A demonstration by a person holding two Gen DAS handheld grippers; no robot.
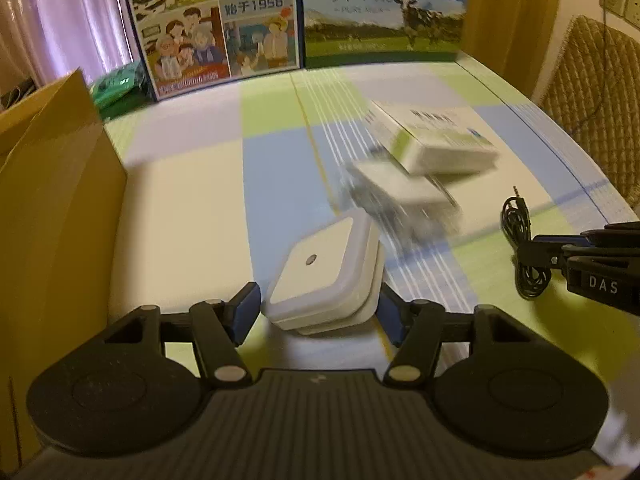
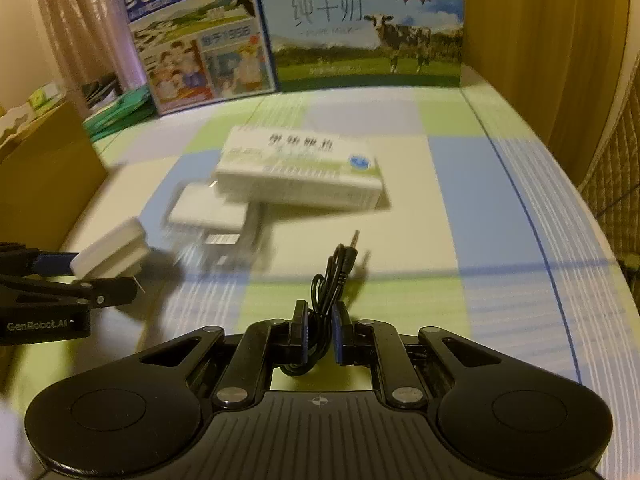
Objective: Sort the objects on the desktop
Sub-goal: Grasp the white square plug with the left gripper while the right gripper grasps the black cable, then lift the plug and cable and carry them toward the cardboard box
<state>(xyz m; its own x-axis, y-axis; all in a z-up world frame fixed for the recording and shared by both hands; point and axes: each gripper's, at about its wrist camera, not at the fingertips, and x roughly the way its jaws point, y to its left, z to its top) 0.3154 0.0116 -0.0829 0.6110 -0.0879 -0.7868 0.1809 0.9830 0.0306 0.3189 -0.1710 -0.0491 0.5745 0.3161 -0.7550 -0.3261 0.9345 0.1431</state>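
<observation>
My left gripper (image 1: 318,312) is shut on a white square plug-in night light (image 1: 324,276), held above the table; from the right wrist the same night light (image 2: 110,254) shows at the left with its prongs out. Between the fingers of my right gripper (image 2: 320,330) sits a coiled black audio cable (image 2: 330,280), jack plug pointing up and away; the left wrist view has that cable (image 1: 524,248) at the right, in the right gripper (image 1: 556,258). A white and green medicine box (image 2: 304,168) and a smaller white box (image 2: 208,210) lie blurred mid-table.
A brown cardboard box (image 1: 52,200) stands along the left. Two milk cartons (image 2: 360,24) stand at the far edge, with a green packet (image 1: 116,84) beside them. The checked tablecloth (image 2: 500,220) ends near a quilted chair (image 1: 592,80) on the right.
</observation>
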